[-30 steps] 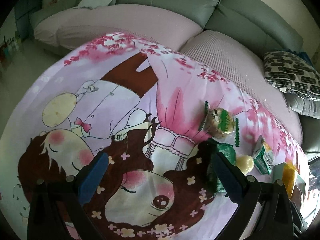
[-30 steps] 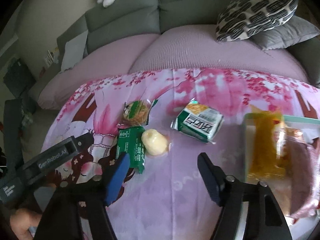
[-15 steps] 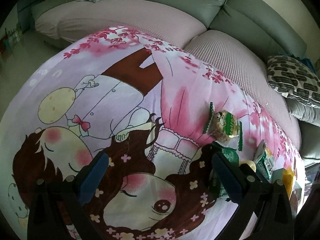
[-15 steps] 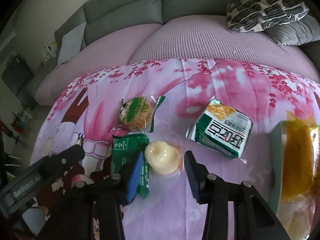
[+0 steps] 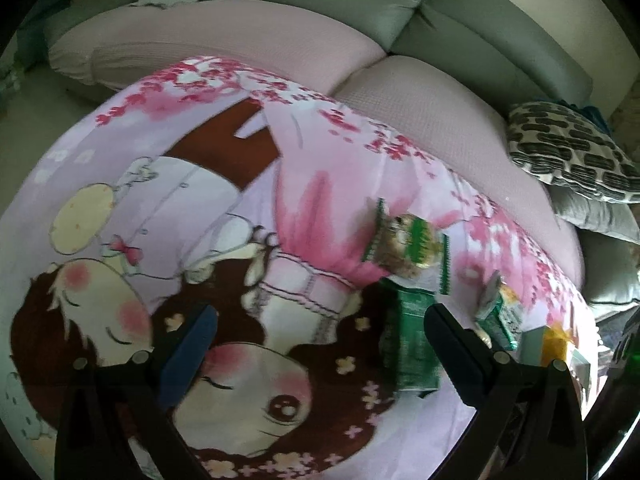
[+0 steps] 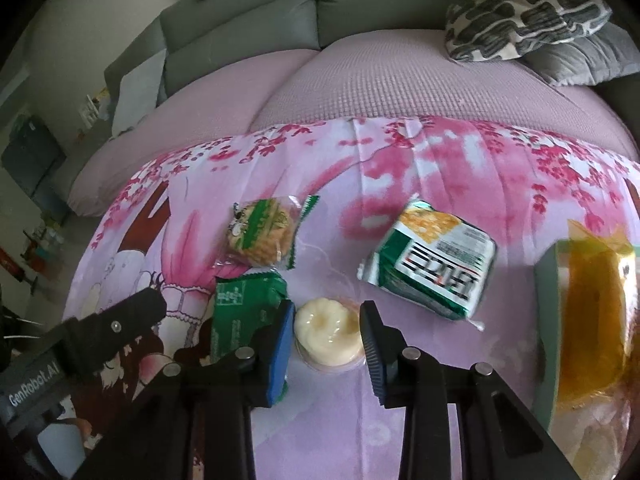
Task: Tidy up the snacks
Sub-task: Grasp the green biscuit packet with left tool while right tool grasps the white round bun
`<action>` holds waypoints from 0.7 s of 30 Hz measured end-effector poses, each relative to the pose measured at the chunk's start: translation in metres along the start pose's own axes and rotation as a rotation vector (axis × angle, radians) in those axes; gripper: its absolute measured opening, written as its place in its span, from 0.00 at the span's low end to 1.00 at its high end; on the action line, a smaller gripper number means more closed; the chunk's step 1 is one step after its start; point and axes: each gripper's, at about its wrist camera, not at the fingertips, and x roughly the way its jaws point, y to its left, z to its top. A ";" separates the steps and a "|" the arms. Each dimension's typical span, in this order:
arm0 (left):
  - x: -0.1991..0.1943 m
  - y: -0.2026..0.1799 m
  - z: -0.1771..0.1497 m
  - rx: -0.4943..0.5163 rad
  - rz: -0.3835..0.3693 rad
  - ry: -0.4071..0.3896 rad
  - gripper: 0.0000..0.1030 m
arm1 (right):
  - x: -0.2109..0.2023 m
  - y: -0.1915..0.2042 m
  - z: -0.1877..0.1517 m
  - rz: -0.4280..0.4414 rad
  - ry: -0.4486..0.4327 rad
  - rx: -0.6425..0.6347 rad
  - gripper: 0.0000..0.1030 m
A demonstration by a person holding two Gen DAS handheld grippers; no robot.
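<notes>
Glossy pink cartoon cloth (image 6: 320, 420) w/ right claw (image 6: 326, 330) closing round soft domed jelly cup (image 6: 328, 334); left claw (image 5: 316, 344) spread, empty.

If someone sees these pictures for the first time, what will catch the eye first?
The bright pink cartoon cloth that covers the surface, with a big-eyed girl's face printed on it, stands out first. Next comes the pale yellow jelly cup between the closing jaws of the right gripper, with green snack packets around it. The left gripper hovers open over the printed face.
</notes>
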 end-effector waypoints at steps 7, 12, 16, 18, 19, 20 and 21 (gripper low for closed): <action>0.011 -0.029 -0.010 0.080 -0.044 0.045 1.00 | -0.012 -0.018 -0.013 -0.030 0.006 0.021 0.35; 0.025 -0.038 -0.019 0.119 -0.027 0.090 1.00 | -0.015 -0.022 -0.018 -0.038 0.012 0.019 0.35; 0.036 -0.039 -0.023 0.126 -0.003 0.120 0.99 | -0.017 -0.022 -0.021 -0.043 0.015 0.014 0.35; 0.040 -0.040 -0.025 0.134 0.028 0.128 0.95 | -0.018 -0.022 -0.022 -0.044 0.016 0.013 0.35; 0.040 -0.039 -0.026 0.134 0.035 0.127 0.95 | -0.018 -0.022 -0.022 -0.045 0.017 0.012 0.35; 0.040 -0.039 -0.026 0.133 0.039 0.126 0.93 | -0.018 -0.022 -0.023 -0.046 0.018 0.011 0.35; 0.039 -0.039 -0.026 0.132 0.044 0.123 0.91 | -0.018 -0.022 -0.023 -0.046 0.018 0.012 0.35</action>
